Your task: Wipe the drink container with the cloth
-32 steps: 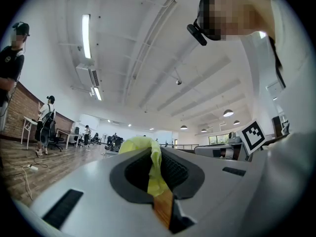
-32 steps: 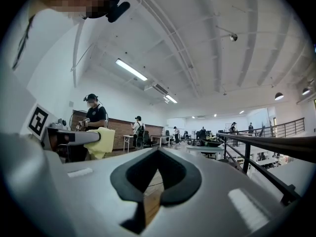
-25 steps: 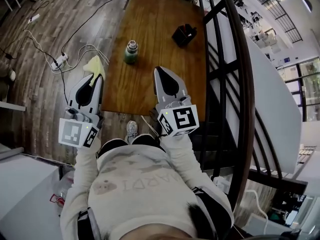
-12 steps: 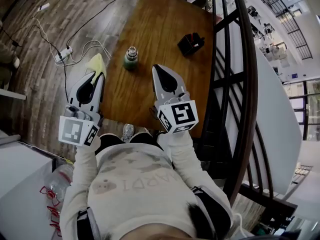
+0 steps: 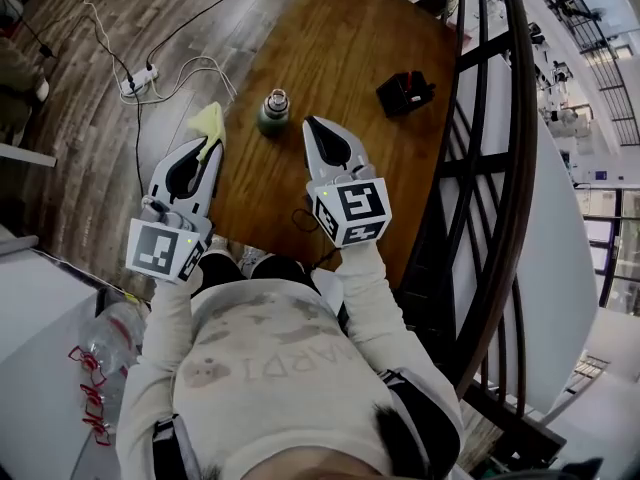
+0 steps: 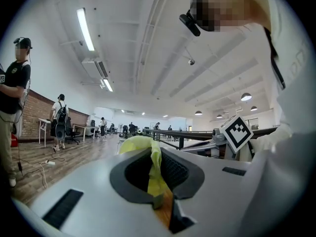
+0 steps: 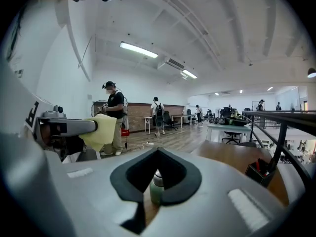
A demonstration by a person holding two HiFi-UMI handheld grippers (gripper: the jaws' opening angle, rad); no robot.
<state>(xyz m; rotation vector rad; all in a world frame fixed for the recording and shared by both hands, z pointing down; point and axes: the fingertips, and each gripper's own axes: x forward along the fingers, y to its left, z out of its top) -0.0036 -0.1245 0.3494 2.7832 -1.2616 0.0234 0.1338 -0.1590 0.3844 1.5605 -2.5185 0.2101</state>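
So the yellow cloth (image 5: 208, 120) is pinched in the left claw (image 5: 212, 140), held just off the left edge of the wooden surface (image 5: 340, 48). The right claw (image 5: 311, 125) is clenched on nothing, tips parked near the green drink container (image 5: 273, 113), which is stood upright on the surface, not touched by either.

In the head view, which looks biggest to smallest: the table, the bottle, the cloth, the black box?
1. Table
2. Black box
3. Bottle and cloth: these look about alike, and the cloth is bunched up, so I won't rank them.
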